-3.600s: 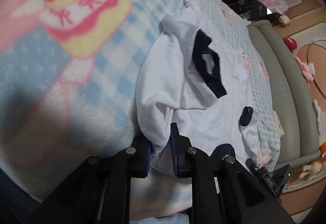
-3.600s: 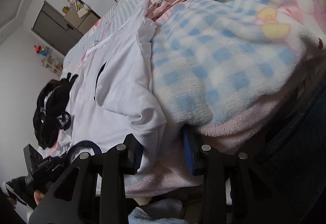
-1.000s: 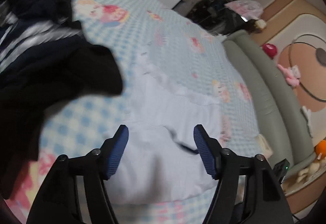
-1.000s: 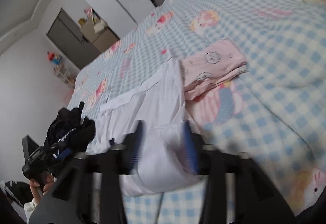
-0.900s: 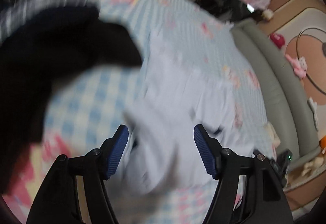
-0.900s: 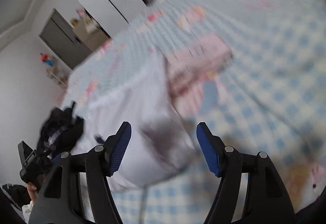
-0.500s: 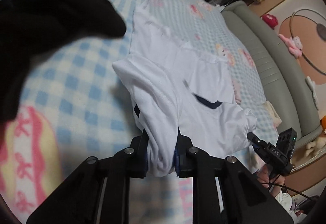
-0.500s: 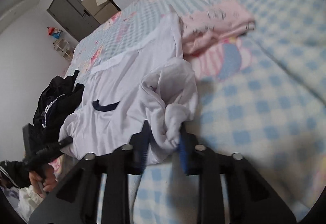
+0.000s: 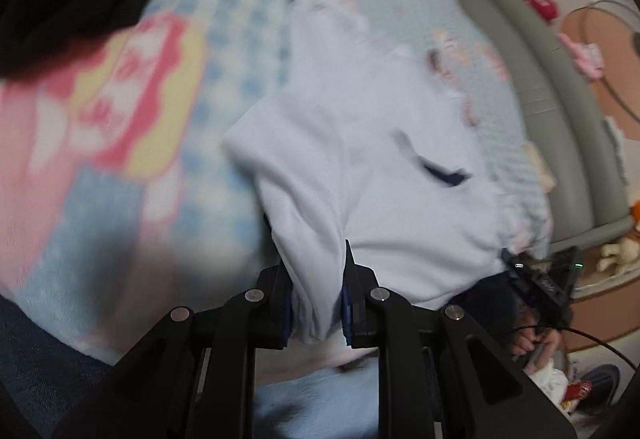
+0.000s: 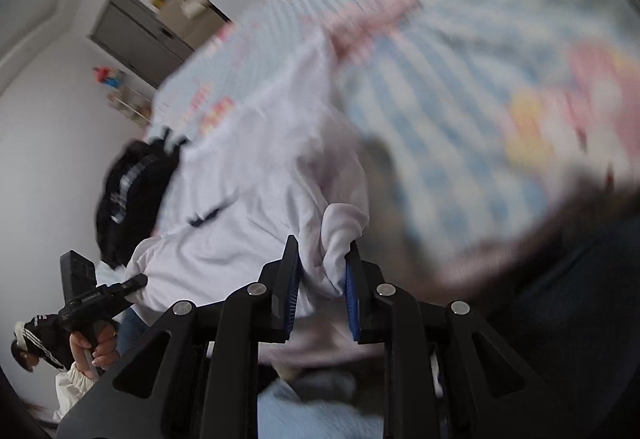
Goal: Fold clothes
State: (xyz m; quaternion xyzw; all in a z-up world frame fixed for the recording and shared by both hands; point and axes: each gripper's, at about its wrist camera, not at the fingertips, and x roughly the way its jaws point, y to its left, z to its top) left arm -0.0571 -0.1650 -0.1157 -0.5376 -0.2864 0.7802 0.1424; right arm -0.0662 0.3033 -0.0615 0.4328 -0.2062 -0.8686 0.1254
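Both grippers clamped on bunched edges of the white shirt (image 9: 360,167) spread over the checked blanket (image 9: 208,175) — left gripper (image 9: 316,303) view shows grey sofa (image 9: 560,143) at 2 o'clock, right gripper (image 10: 322,291) view black clothes pile (image 10: 128,199) at 9 o'clock.

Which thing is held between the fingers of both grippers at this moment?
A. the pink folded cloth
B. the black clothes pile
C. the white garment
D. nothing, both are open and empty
C: the left gripper and the right gripper are each shut on a bunched fold of the white garment, which lies on the checked blanket.
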